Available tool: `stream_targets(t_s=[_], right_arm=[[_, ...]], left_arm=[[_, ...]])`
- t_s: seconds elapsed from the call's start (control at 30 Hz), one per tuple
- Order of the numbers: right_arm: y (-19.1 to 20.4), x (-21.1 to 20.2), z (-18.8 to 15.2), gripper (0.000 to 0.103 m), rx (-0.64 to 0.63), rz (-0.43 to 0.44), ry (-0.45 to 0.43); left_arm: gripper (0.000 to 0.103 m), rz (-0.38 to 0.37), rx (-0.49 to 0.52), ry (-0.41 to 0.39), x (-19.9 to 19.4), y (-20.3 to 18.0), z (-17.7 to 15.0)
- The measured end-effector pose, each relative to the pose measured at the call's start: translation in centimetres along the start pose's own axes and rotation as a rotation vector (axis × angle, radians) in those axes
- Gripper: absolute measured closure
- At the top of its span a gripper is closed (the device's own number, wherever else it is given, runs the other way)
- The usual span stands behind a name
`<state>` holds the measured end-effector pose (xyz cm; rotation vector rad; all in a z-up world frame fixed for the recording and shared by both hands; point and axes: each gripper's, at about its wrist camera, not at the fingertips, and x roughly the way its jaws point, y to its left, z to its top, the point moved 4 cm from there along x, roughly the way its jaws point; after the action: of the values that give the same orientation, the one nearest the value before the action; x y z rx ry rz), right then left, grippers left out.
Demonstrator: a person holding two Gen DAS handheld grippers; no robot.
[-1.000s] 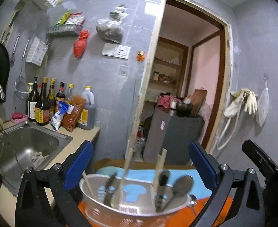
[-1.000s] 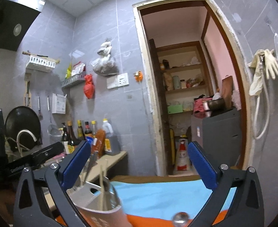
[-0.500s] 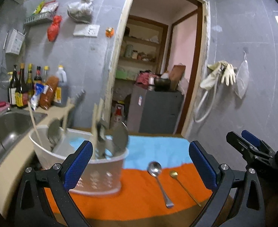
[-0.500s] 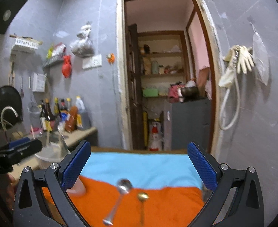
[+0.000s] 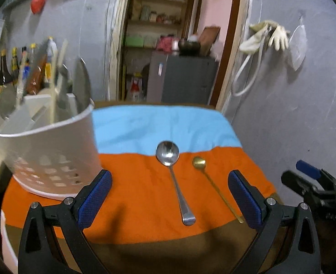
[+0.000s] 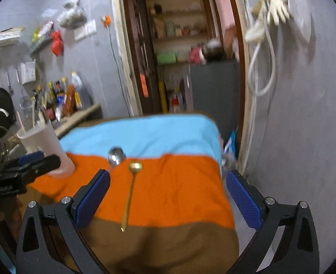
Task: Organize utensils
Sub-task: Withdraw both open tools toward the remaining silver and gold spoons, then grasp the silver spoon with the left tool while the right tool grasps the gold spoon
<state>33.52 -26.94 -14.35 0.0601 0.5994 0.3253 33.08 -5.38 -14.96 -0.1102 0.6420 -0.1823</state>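
While both hand-held grippers gape, spoons (image 5: 173, 173) lie (side by side).

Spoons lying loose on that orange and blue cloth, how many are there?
2. A silver spoon lies nearer the white utensil holder; a slimmer gold spoon lies apart to its right. The holder's blurred contents may include more.

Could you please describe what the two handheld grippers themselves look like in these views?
Both the left gripper and right gripper have black plastic frames with triangular cut-outs and silver screws. Their fingers carry textured blue pads. No cables or sleeves are visible.
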Motion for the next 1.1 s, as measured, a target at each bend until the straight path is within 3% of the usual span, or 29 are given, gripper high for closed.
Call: stream_targets(t_s=[0.13, 0.27, 0.37, 0.43, 0.63, 0.77, 0.87, 0.93, 1.03, 1.1], right_arm=[[0.0, 1.7, -1.3, 0.02, 0.008, 0.04, 0.093], [0.5, 3.6, -2.4, 0.027, -0.002, 0.092, 0.19], [0.9, 5.3, -3.0, 0.031, -0.007, 0.122, 0.267], [1.0, 6.1, -3.2, 0.033, -0.006, 0.129, 0.306], [2.2, 7.1, -3.0, 0.037, -0.078, 0.113, 0.332], [3.3, 7.9, -3.0, 0.04, -0.17, 0.05, 0.349], [3.2, 8.4, -2.8, 0.052, -0.191, -0.001, 0.345], [2.6, 8.5, -2.5, 0.071, -0.175, -0.031, 0.339], [1.4, 8.6, -2.2, 0.09, -0.139, -0.069, 0.334], [1.1, 8.5, -2.2, 0.093, -0.126, -0.08, 0.333]], left_arm=[[0.005, 0.012, -0.005, 0.08, 3.1, 0.2, -0.1], [0.009, 0.018, -0.037, 0.152, 5.4, 0.7, -0.1], [0.016, 0.026, -0.053, 0.197, 7.1, 1.2, -0.1], [0.027, 0.023, -0.067, 0.225, 7.9, 1.6, 0.1], [0.036, 0.011, -0.069, 0.268, 9.9, 2.4, 0.7], [0.038, 0.007, -0.065, 0.271, 10.7, 2.6, 1.2], [0.041, 0.008, -0.066, 0.267, 11.0, 2.8, 1.3], [0.041, 0.008, -0.065, 0.267, 11.2, 2.7, 1.4], [0.041, 0.012, -0.053, 0.267, 11.7, 2.5, 1.6], [0.041, 0.011, -0.048, 0.268, 12.0, 2.4, 1.8]])
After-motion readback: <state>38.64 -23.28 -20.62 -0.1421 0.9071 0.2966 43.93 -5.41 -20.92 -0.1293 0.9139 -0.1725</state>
